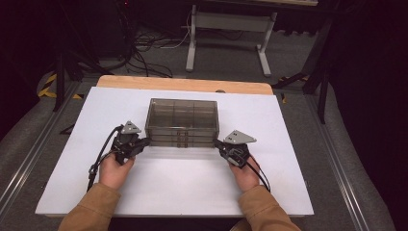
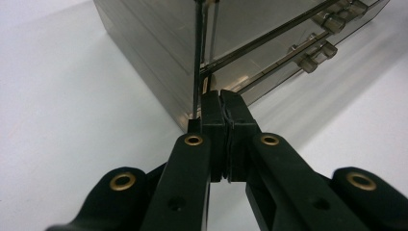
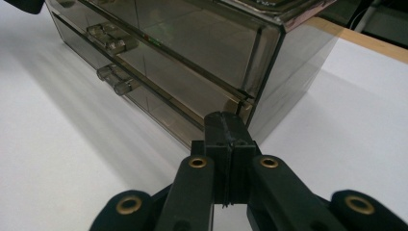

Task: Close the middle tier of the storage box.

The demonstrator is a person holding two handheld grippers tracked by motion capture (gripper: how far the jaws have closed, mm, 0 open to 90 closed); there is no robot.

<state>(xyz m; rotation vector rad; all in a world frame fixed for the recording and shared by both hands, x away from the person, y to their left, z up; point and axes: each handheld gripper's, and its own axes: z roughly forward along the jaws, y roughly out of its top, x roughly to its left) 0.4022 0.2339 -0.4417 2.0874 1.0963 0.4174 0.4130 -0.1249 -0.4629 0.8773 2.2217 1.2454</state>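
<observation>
On the left, the left gripper [image 1: 142, 142] has its jaws pressed together with nothing between them, its tip at the near left corner of the smoky drawer box [image 1: 182, 121], which sits mid-table on the white tabletop [image 1: 77, 159]. On the right, the right gripper [image 1: 219, 144] mirrors it, jaws likewise pressed together and empty at the near right corner. Bracketing both front corners probably serves to steady or nudge the box squarely, not lift it.
</observation>
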